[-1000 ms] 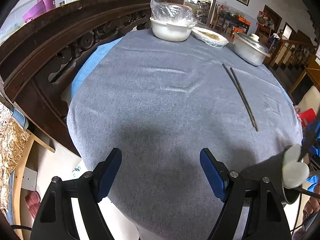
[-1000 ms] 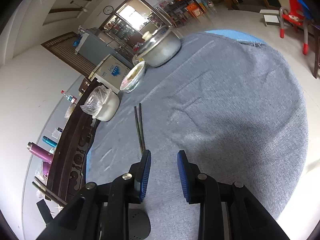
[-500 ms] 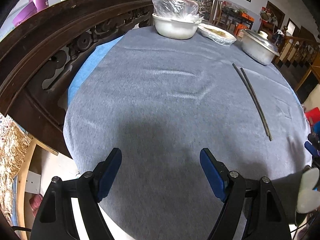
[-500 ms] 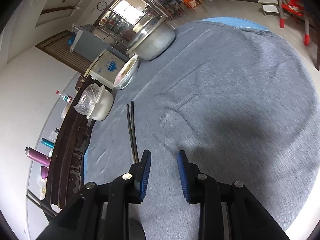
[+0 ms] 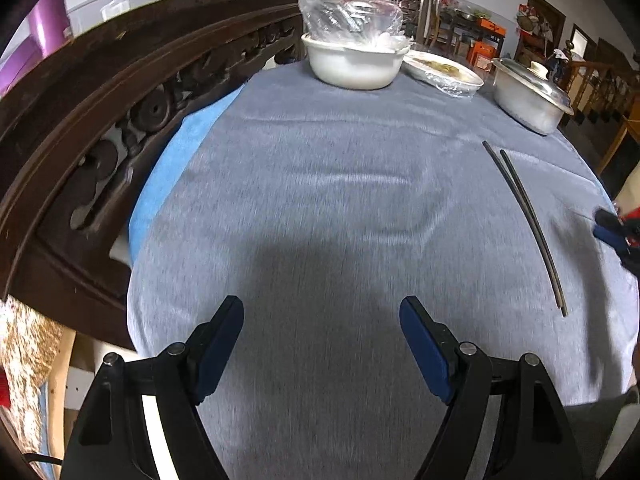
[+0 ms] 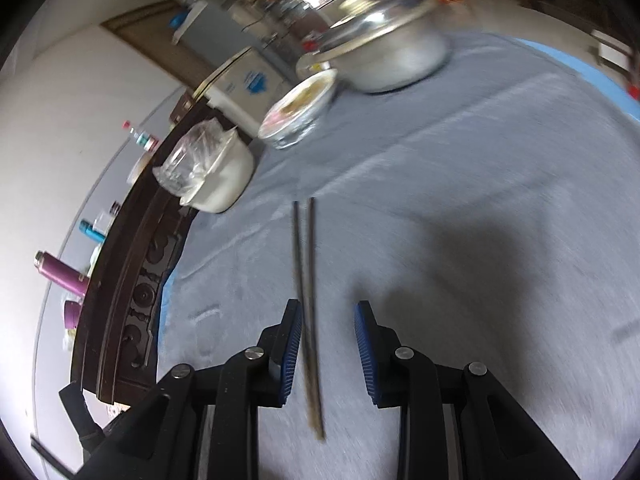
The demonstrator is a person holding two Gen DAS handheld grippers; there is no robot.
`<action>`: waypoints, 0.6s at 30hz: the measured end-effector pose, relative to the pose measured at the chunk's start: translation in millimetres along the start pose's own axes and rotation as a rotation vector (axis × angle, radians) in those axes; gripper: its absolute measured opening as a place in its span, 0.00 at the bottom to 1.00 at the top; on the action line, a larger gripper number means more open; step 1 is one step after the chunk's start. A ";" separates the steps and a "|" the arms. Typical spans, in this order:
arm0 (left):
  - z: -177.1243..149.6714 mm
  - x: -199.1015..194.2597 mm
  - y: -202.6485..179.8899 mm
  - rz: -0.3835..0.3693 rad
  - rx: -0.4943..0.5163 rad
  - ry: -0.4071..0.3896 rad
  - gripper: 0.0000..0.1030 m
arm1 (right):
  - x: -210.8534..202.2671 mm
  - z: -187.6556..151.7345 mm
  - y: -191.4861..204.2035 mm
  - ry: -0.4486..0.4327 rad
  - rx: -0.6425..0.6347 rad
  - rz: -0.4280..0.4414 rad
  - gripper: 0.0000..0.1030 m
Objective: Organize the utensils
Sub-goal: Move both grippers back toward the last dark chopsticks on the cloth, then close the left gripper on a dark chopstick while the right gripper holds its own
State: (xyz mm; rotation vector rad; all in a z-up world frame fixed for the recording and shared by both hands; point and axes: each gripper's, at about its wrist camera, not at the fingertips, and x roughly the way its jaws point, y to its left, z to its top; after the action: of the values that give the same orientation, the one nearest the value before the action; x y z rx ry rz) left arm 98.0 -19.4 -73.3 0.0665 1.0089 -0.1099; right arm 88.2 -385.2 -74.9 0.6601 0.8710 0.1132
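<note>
A pair of thin dark chopsticks (image 6: 307,312) is seen lying on the grey tablecloth (image 5: 340,208), passing between the part-open jaws of the right gripper (image 6: 326,344), untouched by the pads. The left gripper (image 5: 322,344) is held wide open and empty. Toward twelve o'clock, a white plastic-covered bowl (image 5: 354,60), a wrapped dish (image 5: 442,72) and a lidded metal pot (image 5: 528,100) are set; nothing obstructs the chopsticks.

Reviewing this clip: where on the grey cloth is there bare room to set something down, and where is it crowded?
Bare: the wide middle of the grey cloth, between the carved wooden rail and the chopsticks. Crowded: the far edge, where the white bowl, wrapped dish and lidded pot stand in a row.
</note>
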 end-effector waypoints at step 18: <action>80.8 31.7 -50.9 -0.067 0.145 -0.049 0.78 | 126.7 73.3 46.5 0.120 -0.188 -0.199 0.24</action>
State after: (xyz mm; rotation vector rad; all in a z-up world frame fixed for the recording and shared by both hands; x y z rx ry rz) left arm 176.3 -80.4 -57.5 0.1616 0.9531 -0.2451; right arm 232.8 -339.5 -99.3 0.3911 1.0228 0.0547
